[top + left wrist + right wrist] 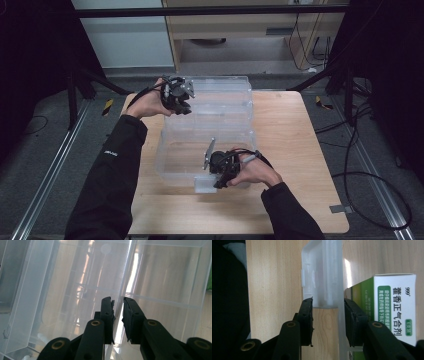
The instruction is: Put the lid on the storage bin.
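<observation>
A clear plastic storage box [167, 150] stands on the wooden table, and its clear lid [225, 95] is swung up at the far side. My left gripper [184, 107] is at the lid's far left corner. In the left gripper view [118, 301] its jaws stand close together over the lid's edge [126, 287]. My right gripper [214, 185] is at the box's near wall. In the right gripper view [328, 302] one jaw is outside by the white latch [319, 272] and the other inside, clamping the wall [340, 327]. A green and white medicine carton [394, 307] lies inside the box.
The wooden table [300, 150] has bare surface to the right of the box and along its near edge. Black stand legs and cables lie on the grey floor on both sides. A pale cabinet stands beyond the table.
</observation>
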### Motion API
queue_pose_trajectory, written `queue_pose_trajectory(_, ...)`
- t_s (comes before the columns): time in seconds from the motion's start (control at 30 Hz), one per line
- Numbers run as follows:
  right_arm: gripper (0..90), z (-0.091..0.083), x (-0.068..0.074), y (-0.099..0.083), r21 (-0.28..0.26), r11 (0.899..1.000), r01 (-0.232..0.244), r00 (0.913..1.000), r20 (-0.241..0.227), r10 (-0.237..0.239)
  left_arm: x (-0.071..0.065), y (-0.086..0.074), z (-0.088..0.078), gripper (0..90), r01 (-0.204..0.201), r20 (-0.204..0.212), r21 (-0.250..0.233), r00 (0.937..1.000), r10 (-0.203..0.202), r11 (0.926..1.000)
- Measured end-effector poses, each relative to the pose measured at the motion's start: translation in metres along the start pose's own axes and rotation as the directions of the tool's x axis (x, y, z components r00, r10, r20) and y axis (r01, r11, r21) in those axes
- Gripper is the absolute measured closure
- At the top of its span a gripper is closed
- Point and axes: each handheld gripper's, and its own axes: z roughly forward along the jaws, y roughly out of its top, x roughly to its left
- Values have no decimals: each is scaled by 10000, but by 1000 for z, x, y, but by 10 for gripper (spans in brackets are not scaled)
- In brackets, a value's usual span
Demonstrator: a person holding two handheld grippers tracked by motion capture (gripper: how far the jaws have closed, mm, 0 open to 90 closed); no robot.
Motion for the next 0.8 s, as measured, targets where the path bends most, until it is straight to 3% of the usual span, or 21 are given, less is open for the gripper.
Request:
queue_pose_trajectory(0.3, 626, 0, 0, -1, -52, 9998, -176, 9998, 21, 176, -3, 8, -2, 827, -468, -13, 526, 9989, 469, 9975)
queue_pose_trajectory(0.47, 627, 0, 0, -1, -85, 9998, -204, 9998, 10, 205, -5, 11, -3, 843, -483, 107, 680, 9988, 476, 9965)
queue_pose_trajectory(0.63, 630, 0, 0, -1, -117, 9994, -332, 9994, 30, 332, -10, 18, -4, 855, -797, -29, 1154, 9967, 806, 9901)
queue_pose_trajectory(0.8, 631, 0, 2, -1, -7, 9992, -403, 9991, 97, 403, -15, 21, -6, 864, -955, -65, 1331, 9952, 972, 9865)
